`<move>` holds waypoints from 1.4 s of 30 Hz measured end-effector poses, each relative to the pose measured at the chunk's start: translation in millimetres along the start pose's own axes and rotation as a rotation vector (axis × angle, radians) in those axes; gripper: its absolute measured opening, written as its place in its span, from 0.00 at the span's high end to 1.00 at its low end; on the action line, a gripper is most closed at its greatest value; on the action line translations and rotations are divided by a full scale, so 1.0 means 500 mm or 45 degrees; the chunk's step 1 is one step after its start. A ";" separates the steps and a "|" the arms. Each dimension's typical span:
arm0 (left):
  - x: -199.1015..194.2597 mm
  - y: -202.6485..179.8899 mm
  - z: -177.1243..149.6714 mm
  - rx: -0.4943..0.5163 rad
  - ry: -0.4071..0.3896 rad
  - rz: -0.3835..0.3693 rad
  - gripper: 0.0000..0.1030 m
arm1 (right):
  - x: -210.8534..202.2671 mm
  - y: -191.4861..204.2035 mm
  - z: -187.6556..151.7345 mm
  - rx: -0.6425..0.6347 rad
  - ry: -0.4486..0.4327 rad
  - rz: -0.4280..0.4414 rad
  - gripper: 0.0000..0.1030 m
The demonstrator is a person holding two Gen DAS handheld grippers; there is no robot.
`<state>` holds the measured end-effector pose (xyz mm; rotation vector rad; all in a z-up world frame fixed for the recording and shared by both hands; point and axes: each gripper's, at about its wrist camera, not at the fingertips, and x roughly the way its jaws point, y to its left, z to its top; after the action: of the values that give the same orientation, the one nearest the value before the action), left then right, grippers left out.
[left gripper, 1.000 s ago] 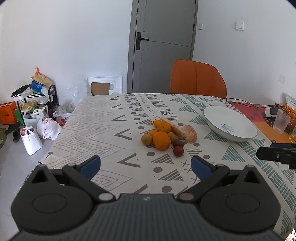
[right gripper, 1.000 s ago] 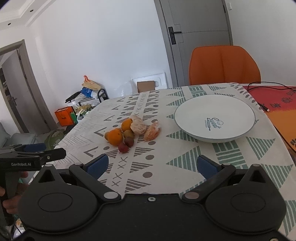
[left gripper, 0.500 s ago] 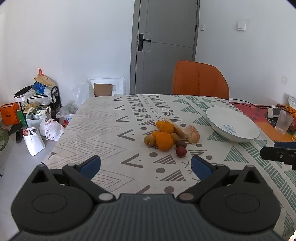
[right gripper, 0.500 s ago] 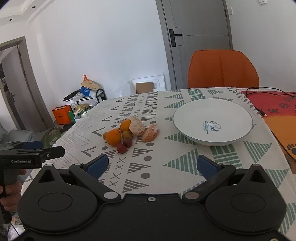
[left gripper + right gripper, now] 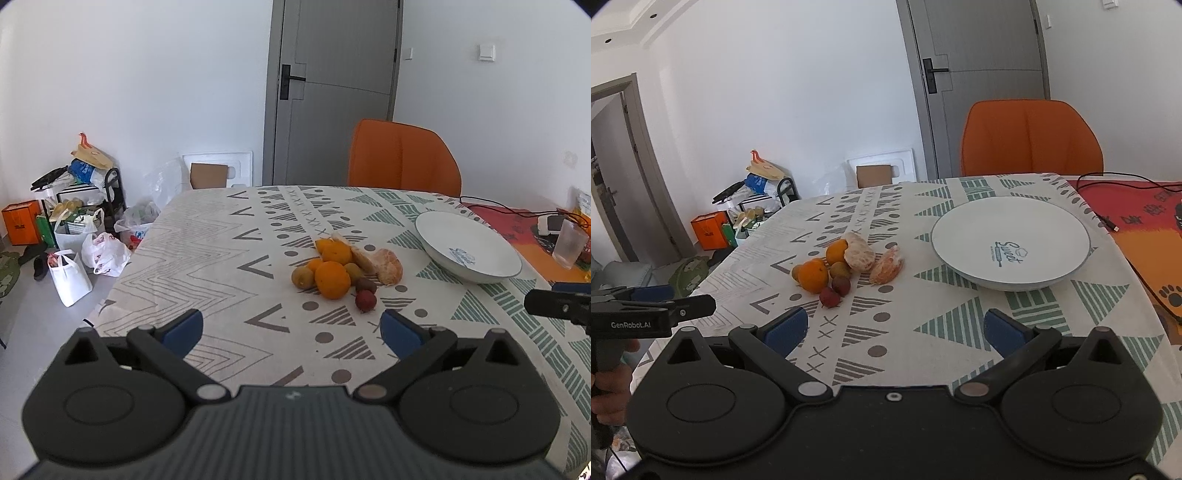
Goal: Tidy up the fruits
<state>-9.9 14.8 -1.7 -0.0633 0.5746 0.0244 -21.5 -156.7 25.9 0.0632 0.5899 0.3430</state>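
Both views have crept closer to the table (image 5: 207, 236). We hold the left gripper (image 5: 291, 330) and right gripper (image 5: 894, 330) wide open, empty. Fruit pile (image 5: 341, 267) sits mid-table, white plate (image 5: 1010, 242) toward the right edge, orange chair (image 5: 1032, 138) at the far edge, grey door (image 5: 334, 92) behind.

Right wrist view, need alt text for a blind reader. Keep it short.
A pile of fruit, whole oranges, peeled citrus pieces and small red fruits, lies on a patterned tablecloth beside an empty white plate. The open right gripper fills the foreground, holding nothing; the left gripper pokes in at left. An orange chair stands behind the table.
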 end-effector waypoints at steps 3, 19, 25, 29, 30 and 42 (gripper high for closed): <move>0.002 0.000 0.000 0.000 0.005 -0.004 0.01 | 0.000 0.000 0.000 0.001 -0.003 0.001 0.00; 0.051 -0.004 0.022 0.014 0.028 -0.014 0.00 | 0.043 -0.002 -0.001 -0.004 0.033 -0.001 0.00; 0.075 -0.003 0.032 0.014 0.007 -0.030 0.00 | 0.076 -0.012 0.007 0.011 0.049 0.018 0.00; 0.104 0.001 0.037 -0.022 0.022 -0.042 0.02 | 0.100 -0.010 0.014 0.000 0.043 0.019 0.00; 0.111 0.000 0.038 -0.022 0.022 -0.042 0.02 | 0.106 -0.011 0.017 0.005 0.042 0.027 0.00; 0.164 0.002 0.038 -0.047 0.032 -0.093 0.21 | 0.180 0.007 0.027 0.021 0.101 0.153 0.26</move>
<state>69.0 17.6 -30.5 -0.1207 0.5964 -0.0371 54.6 -123.0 -10.5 0.1013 0.6688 0.4586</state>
